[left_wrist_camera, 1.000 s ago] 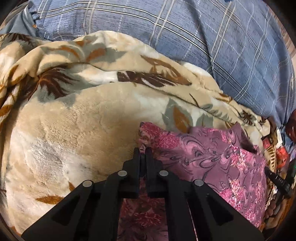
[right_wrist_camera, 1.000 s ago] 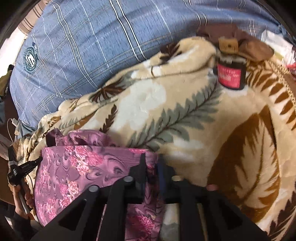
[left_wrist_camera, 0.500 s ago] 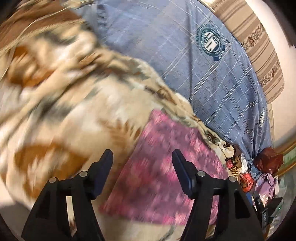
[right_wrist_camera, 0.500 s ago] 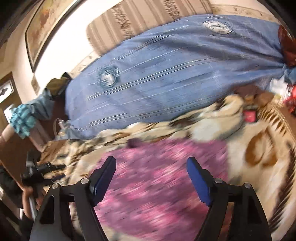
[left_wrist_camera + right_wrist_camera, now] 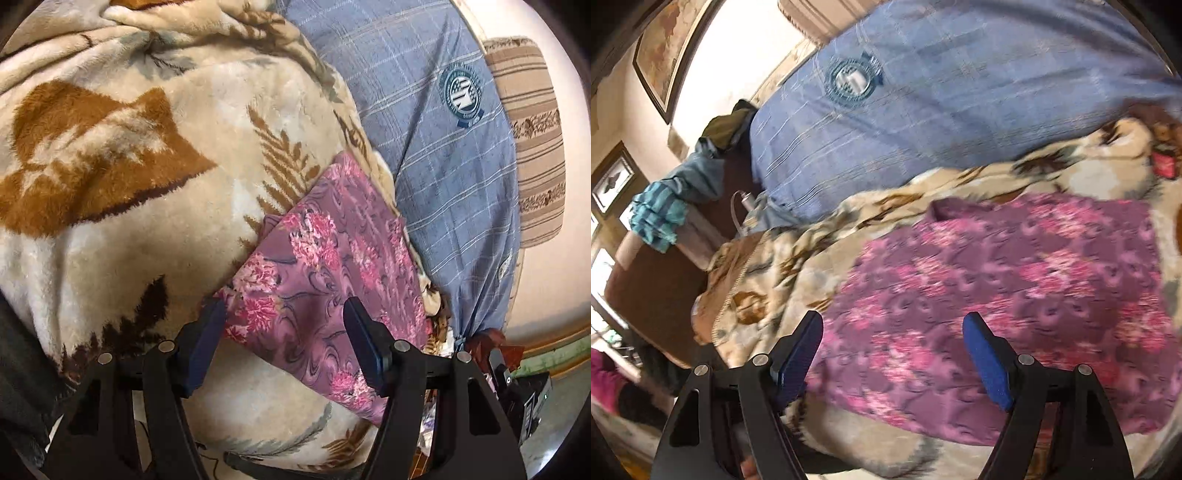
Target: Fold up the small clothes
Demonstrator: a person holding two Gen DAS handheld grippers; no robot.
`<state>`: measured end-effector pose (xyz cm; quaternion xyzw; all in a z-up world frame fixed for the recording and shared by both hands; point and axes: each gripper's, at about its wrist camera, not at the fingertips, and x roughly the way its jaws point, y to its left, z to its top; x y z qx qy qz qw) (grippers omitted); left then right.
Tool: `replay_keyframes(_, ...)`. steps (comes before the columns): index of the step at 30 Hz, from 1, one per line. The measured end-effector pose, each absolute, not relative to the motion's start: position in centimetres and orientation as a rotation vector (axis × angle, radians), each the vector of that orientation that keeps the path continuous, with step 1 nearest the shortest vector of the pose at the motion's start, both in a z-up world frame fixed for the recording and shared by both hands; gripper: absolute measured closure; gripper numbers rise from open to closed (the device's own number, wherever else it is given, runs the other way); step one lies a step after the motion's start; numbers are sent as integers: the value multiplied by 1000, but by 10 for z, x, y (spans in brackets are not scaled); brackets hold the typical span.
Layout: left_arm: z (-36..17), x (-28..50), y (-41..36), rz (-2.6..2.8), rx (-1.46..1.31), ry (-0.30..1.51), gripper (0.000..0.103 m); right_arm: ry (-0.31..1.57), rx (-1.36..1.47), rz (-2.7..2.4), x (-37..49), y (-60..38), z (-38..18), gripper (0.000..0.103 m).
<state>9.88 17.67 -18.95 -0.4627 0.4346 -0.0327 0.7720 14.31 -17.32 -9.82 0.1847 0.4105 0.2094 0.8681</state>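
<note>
Both tools newly spread and backed off the folded floral cloth [image 5: 332, 266] (edges flat on the blanket [image 5: 129, 184]).

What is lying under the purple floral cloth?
The purple floral cloth lies flat on a beige fleece blanket with brown leaf prints, which shows on all sides of it. What lies beneath the blanket is covered and cannot be seen.

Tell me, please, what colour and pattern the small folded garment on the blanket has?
Purple with pink flowers and dark swirls; the folded garment shows best in the left wrist view.
</note>
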Motion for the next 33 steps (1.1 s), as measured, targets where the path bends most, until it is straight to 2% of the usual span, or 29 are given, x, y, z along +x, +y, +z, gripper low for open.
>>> replay_keyframes(8, -193, 75, 176, 5, -1004, 924, 38, 917, 351, 516, 156, -138, -102, 26)
replay_keyframes(14, -217, 98, 158, -102, -1062, 1040, 38, 938, 304, 546, 158, -121, -111, 26)
replay_keyframes(23, -225, 117, 167, -141, -1254, 955, 39, 983, 250, 531, 168, -109, -116, 26)
replay_keyframes(25, -218, 119, 166, -97, -1207, 954, 49, 1003, 244, 532, 173, -106, -117, 26)
replay_keyframes(26, -214, 118, 165, -74, -1181, 943, 75, 1011, 239, 536, 175, -104, -117, 27)
replay_keyframes(27, -209, 116, 163, -56, -1136, 924, 92, 1022, 225, 545, 179, -100, -116, 29)
replay_keyframes(30, -180, 111, 151, -87, -964, 831, 94, 1061, 239, 594, 191, -92, -107, 32)
replay_keyframes(33, -139, 100, 124, -101, -690, 721, 94, 1129, 278, 679, 209, -82, -94, 31)
